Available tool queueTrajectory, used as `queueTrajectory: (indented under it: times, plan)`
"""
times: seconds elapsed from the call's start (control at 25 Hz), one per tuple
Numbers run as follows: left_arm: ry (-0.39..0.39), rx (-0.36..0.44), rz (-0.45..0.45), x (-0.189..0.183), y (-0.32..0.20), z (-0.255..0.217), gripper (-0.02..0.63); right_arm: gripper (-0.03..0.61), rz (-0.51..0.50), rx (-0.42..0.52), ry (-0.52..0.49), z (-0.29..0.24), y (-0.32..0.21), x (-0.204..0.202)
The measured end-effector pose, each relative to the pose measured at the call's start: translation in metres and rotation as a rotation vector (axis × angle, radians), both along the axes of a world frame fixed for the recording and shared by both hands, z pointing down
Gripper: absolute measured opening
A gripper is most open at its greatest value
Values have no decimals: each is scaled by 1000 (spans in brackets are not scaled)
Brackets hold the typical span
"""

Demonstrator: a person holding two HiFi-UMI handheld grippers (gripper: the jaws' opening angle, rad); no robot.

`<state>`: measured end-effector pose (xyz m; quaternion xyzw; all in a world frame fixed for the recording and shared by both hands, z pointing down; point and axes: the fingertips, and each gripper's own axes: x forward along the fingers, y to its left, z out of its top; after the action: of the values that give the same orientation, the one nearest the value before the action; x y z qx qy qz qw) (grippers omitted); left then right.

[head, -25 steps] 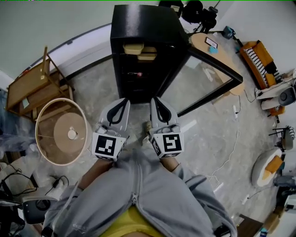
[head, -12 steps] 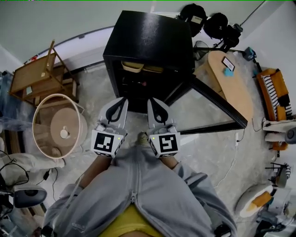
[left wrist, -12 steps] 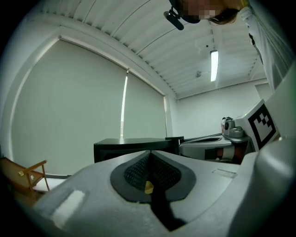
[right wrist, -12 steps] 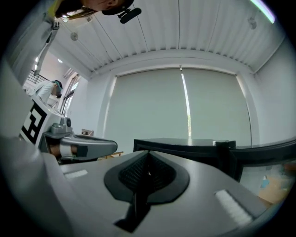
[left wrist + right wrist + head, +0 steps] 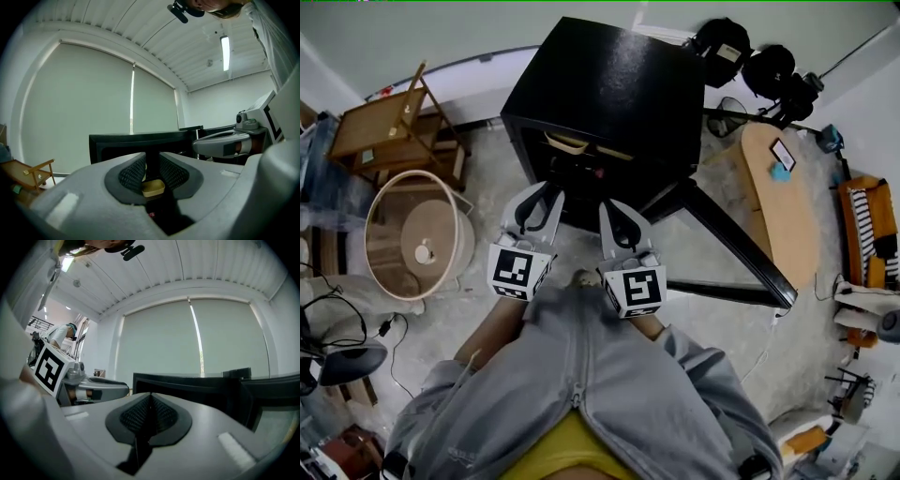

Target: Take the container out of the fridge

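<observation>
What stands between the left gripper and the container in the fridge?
Nothing visible does. The door of the fridge is swung open, and the tan container sits inside, straight ahead of the left gripper, whose jaws are opening with nothing between them.

The grey left gripper (image 5: 152, 163) had its black ribbed pads (image 5: 132, 173) slightly apart. The jaws were opening, with nothing gripped between them. Beyond the gap, a shallow tan plastic container (image 5: 153, 188) sat inside the black box-shaped fridge (image 5: 117, 142). A light wooden chair (image 5: 33, 171) stood at far left.
</observation>
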<state>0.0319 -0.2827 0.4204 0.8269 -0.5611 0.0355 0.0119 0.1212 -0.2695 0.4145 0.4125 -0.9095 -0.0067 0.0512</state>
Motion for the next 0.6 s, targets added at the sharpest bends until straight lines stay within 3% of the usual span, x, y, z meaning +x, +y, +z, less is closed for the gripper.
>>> queueTrajectory:
  times: [0.12, 0.32, 0.6]
  plan:
    - [1, -25, -14, -3, -14, 15, 105, 0, -7, -15, 2, 8, -4, -1]
    - [-22, -93, -38, -11, -49, 50, 251, 0, 4, -26, 15, 12, -15, -7]
    - [-57, -119, -55, -15, -92, 81, 315, 0, 21, -4, 29, 9, -32, -11]
